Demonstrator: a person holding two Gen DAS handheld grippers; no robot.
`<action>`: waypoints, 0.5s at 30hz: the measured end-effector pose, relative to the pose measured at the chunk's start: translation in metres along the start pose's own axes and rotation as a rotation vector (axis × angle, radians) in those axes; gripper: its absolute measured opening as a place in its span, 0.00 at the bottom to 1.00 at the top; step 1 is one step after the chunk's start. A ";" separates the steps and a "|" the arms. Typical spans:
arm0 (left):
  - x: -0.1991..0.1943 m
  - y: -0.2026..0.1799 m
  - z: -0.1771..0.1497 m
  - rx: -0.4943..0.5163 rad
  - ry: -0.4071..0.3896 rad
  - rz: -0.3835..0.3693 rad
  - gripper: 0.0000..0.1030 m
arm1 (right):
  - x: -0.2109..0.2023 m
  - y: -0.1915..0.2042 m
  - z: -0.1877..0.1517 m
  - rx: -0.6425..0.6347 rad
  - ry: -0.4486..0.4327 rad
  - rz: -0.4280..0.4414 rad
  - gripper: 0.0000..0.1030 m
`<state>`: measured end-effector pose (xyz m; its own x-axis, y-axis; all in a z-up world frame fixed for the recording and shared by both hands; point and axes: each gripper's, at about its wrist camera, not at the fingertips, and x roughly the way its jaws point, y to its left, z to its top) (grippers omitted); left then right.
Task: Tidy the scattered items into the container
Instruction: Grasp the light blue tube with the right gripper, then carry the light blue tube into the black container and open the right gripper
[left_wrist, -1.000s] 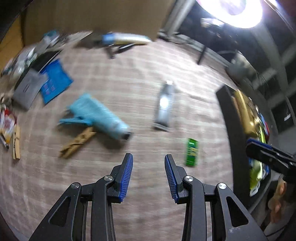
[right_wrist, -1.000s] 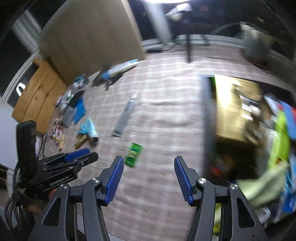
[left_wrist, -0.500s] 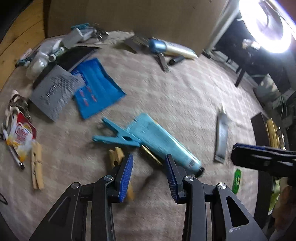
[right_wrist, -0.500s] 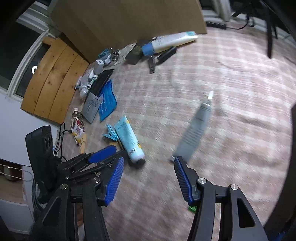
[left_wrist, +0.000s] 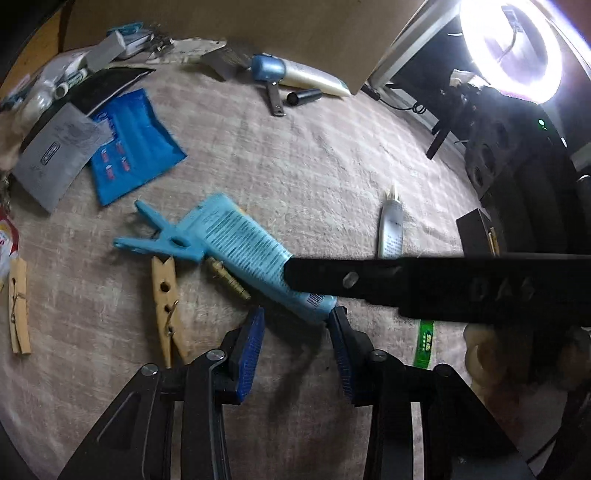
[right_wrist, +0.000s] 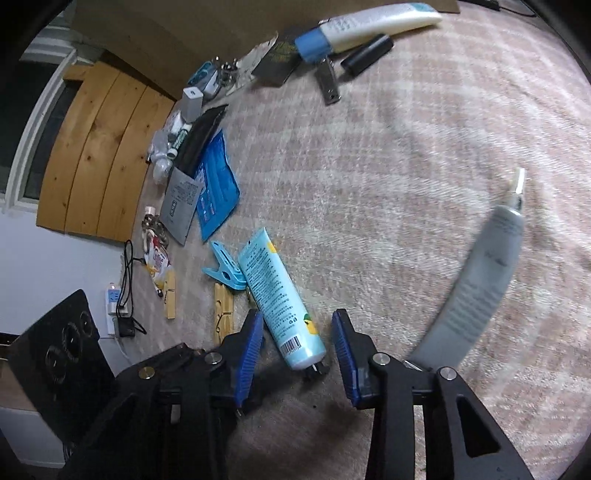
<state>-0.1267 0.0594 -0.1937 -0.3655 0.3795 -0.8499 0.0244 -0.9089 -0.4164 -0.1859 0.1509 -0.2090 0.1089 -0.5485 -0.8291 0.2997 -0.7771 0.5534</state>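
While the blue tube (right_wrist: 280, 302) is lying on the carpet (right_wrist: 388, 166), both the right claw (right_wrist: 297, 343) and left claw (left_wrist: 295, 332) are gaping wide, 2 fingers each bracketing its capped end, gripping nothing

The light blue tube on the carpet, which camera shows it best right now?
The right wrist view. There the light blue tube lies in full view, crimped end to cap, its cap end between the open right tongs. In the left wrist view the tube is blurrier, and the black body of the other gripper crosses its lower part.
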 end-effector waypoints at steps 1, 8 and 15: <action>0.001 -0.001 0.001 -0.002 -0.005 -0.004 0.41 | 0.002 0.001 -0.001 -0.002 0.005 0.000 0.29; 0.003 -0.008 0.000 0.021 0.000 -0.026 0.39 | 0.002 0.002 -0.010 -0.004 -0.002 0.011 0.23; -0.008 -0.026 -0.012 0.067 -0.003 -0.041 0.38 | -0.011 -0.007 -0.031 0.031 -0.037 0.032 0.22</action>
<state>-0.1130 0.0821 -0.1801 -0.3679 0.4165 -0.8314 -0.0528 -0.9020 -0.4285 -0.1599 0.1717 -0.2066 0.0831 -0.5837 -0.8077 0.2674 -0.7677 0.5823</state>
